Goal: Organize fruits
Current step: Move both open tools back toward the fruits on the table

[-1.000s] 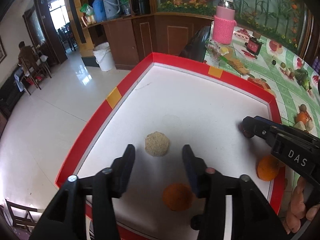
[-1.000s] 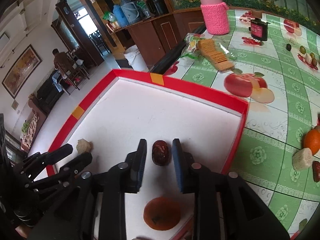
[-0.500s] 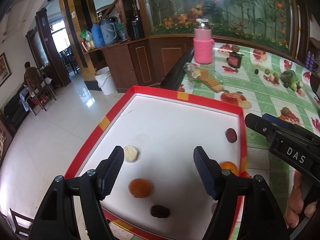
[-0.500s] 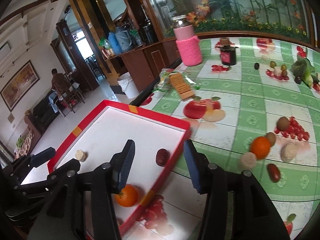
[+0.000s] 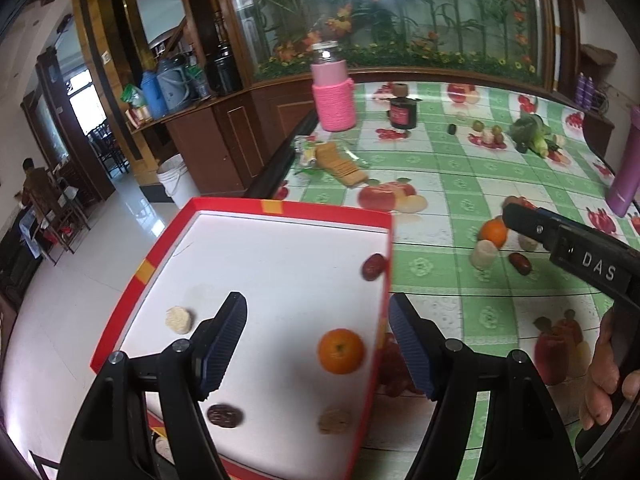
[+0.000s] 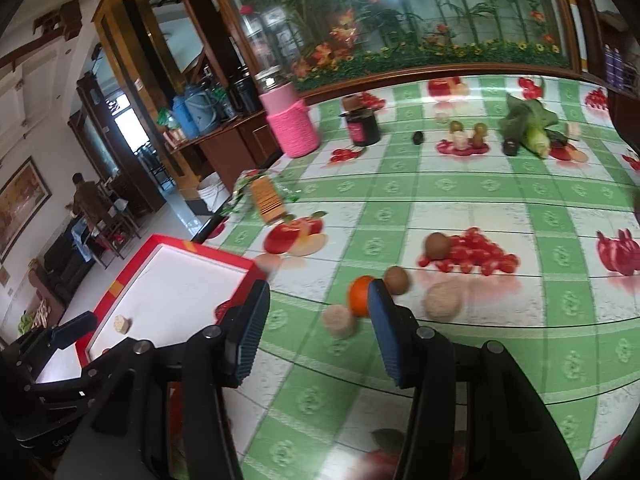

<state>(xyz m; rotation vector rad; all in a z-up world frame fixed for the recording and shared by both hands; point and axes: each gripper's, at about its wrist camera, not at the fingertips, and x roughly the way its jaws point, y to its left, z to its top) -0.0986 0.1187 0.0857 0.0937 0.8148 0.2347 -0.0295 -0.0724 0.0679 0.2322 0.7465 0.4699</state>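
The counter, under a green checked cloth, fills the right and centre of both views. The red-rimmed tray sits lower left in the left view; it holds an orange, two dark dates, and three pale cakes, one at its left.

Loose fruit waits mid-frame in the right view: an orange, two brown fruits and two pale cakes. The right gripper is spread wide and empty; the left gripper likewise, above the tray.

To do this well, I would centre the right fingers around one piece, probably that orange, and close gently so neighbours are not knocked.
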